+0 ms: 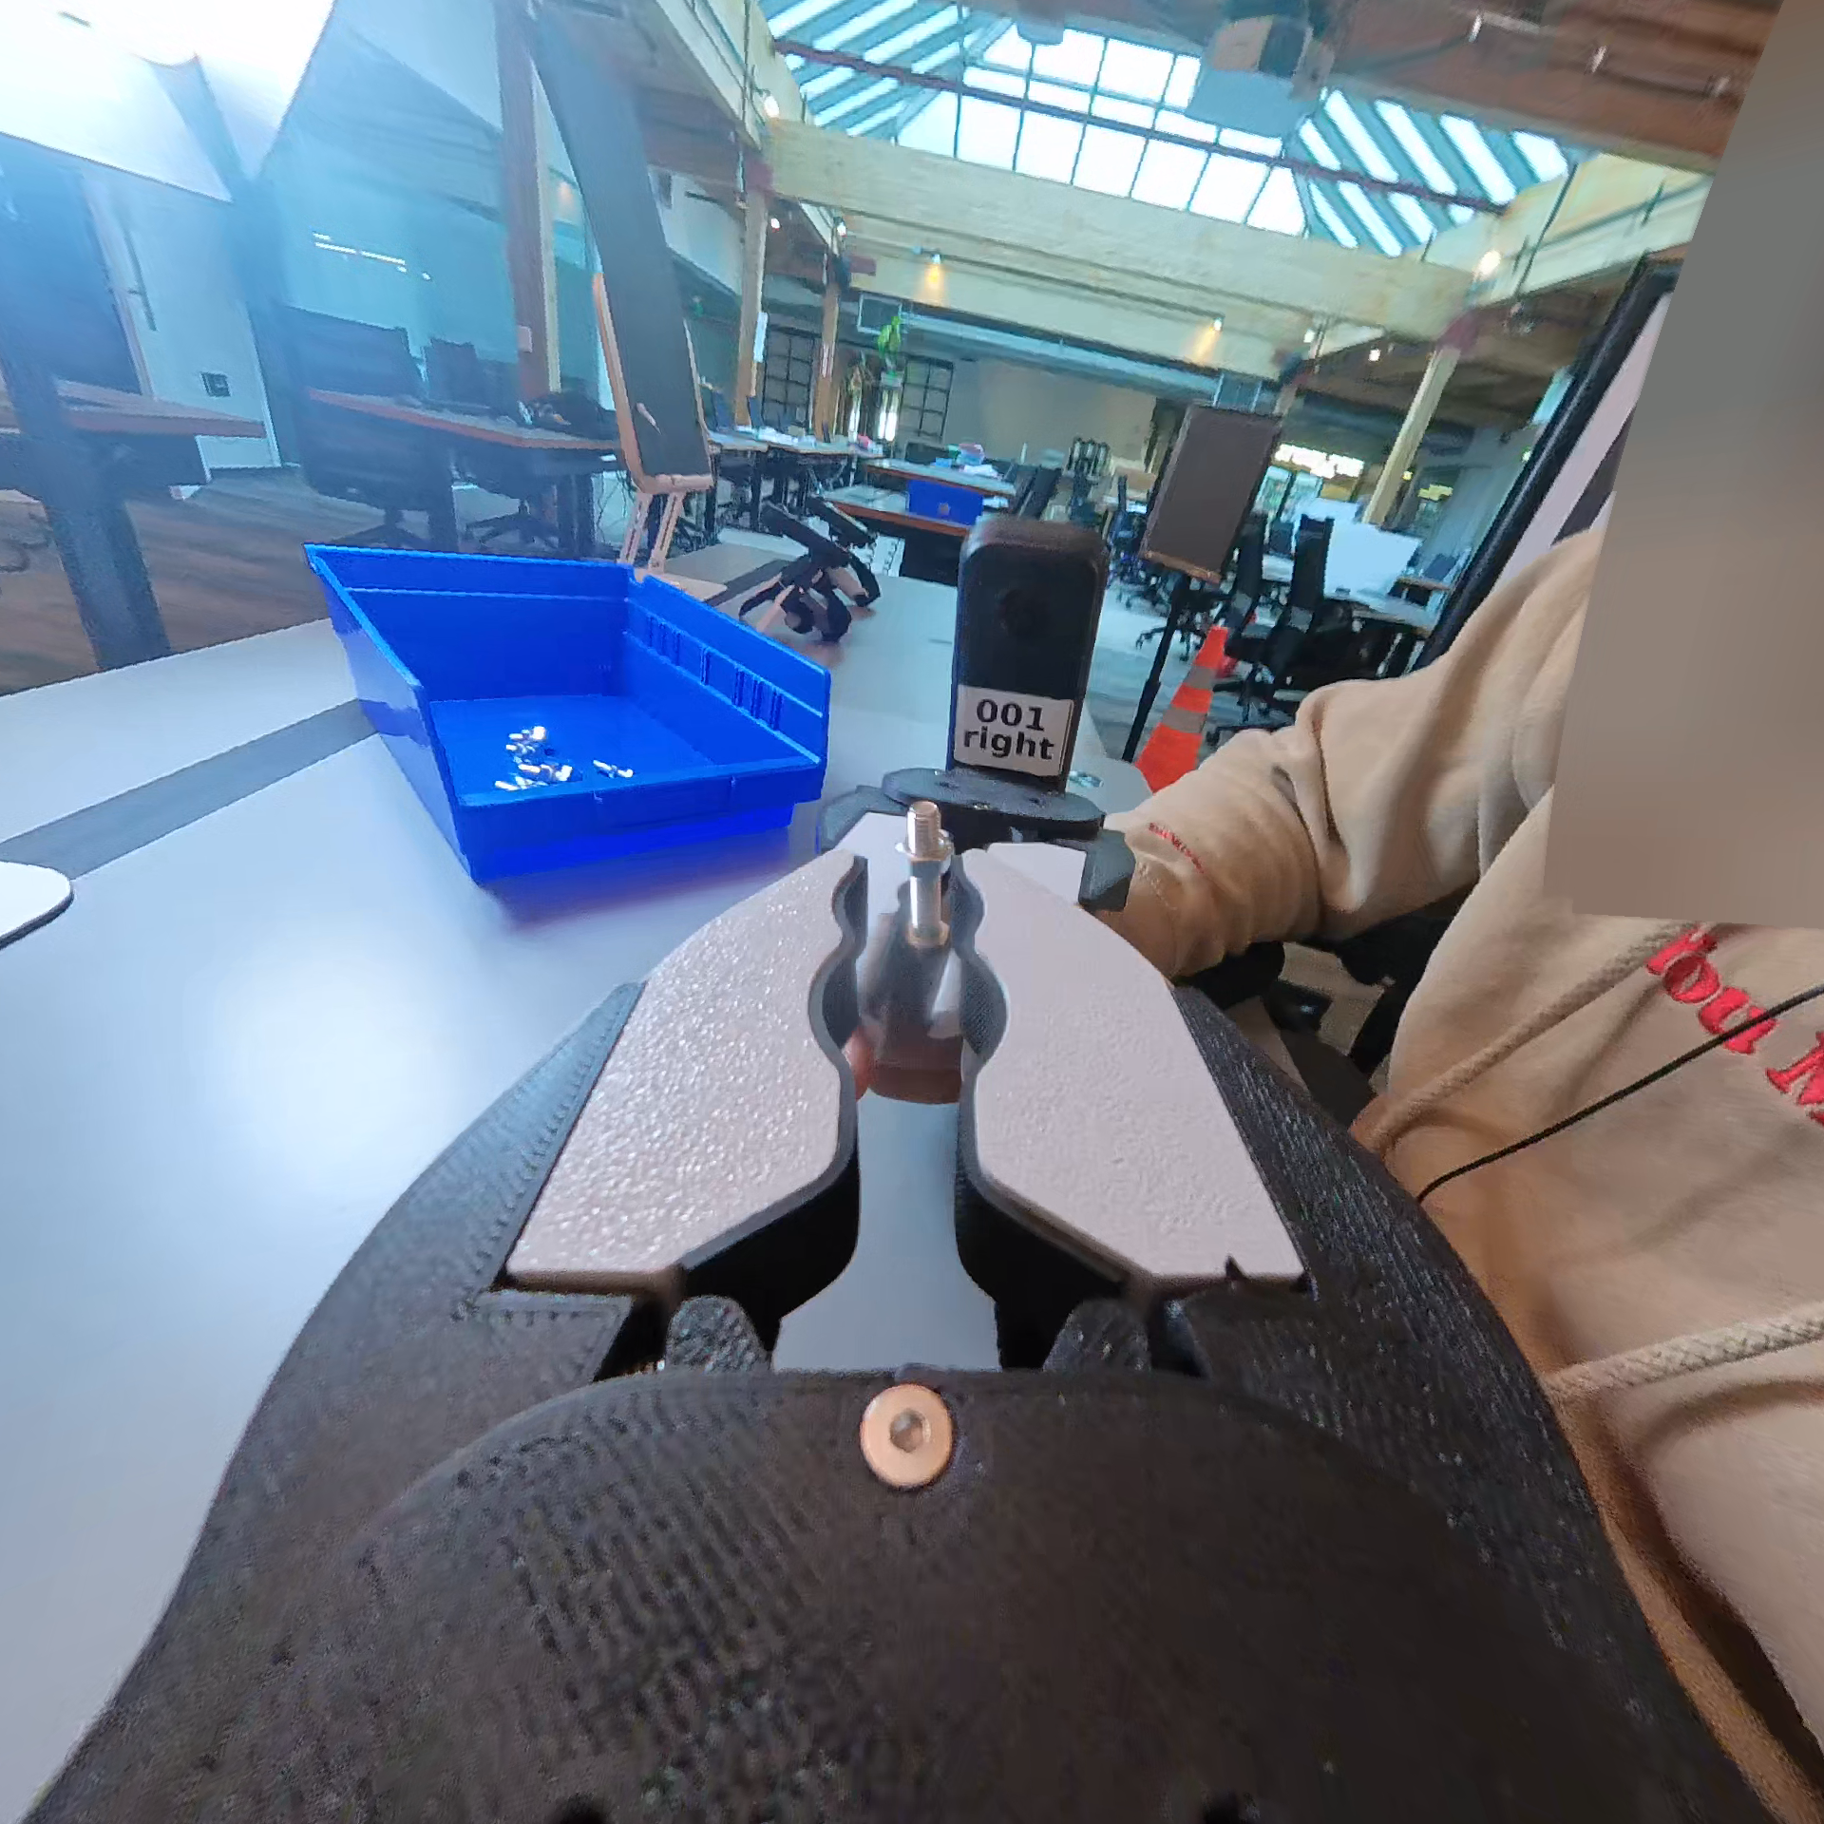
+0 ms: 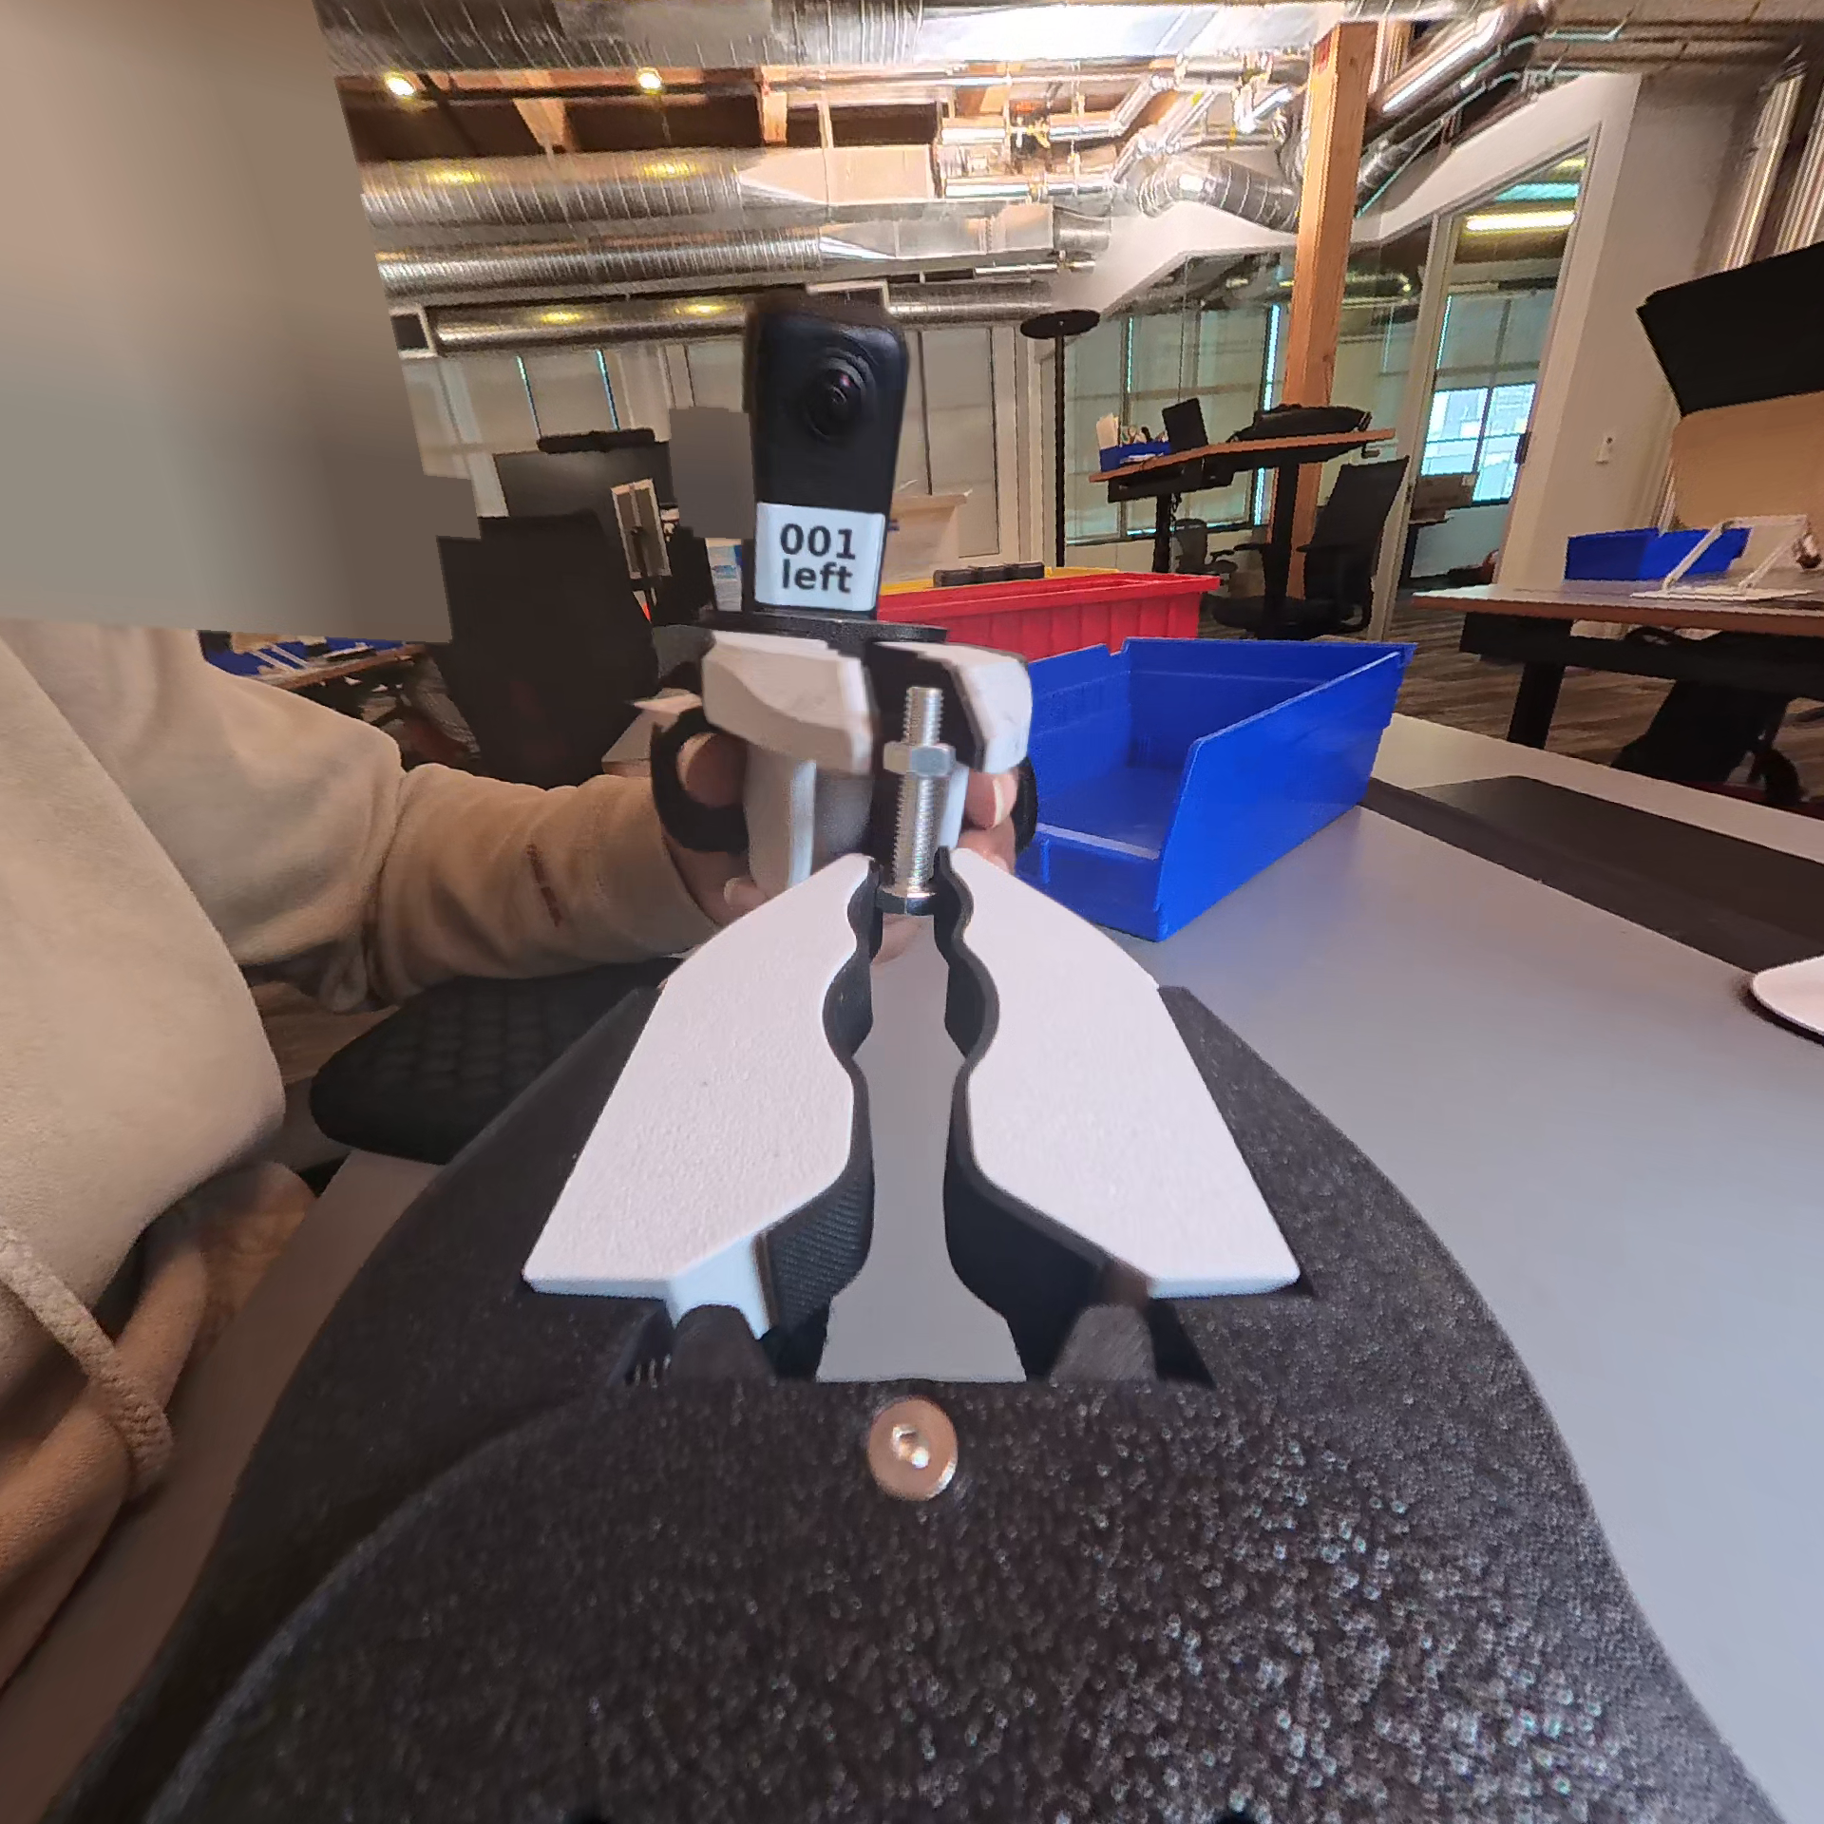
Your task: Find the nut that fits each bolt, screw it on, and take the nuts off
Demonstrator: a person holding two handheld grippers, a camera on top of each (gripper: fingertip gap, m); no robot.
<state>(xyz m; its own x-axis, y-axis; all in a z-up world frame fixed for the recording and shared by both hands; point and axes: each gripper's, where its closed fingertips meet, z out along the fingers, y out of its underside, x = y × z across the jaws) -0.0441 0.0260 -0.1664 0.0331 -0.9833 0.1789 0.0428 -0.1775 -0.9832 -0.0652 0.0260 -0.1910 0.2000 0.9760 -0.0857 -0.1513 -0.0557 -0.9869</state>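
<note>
A silver bolt (image 2: 918,819) stands upright between my two grippers, which face each other above the table's near edge. My right gripper (image 2: 910,888) is shut on the bolt's head at the bottom. My left gripper (image 1: 918,857) is shut on a hex nut (image 2: 918,758) that sits part way down the thread. In the left wrist view the nut (image 1: 925,847) shows between my fingertips, with the thread tip above it. In the right wrist view the left gripper (image 2: 923,745) comes in from the far side.
A blue bin (image 1: 592,691) stands on the grey table (image 1: 247,987) and holds several small metal parts (image 1: 538,762). It also shows in the right wrist view (image 2: 1234,770), with a red bin (image 2: 1046,607) behind. A person's beige sleeve (image 1: 1382,790) holds the right gripper. A white object (image 2: 1786,997) lies at the edge. Only a small space, under 4 cm, lies between the two pairs of fingers.
</note>
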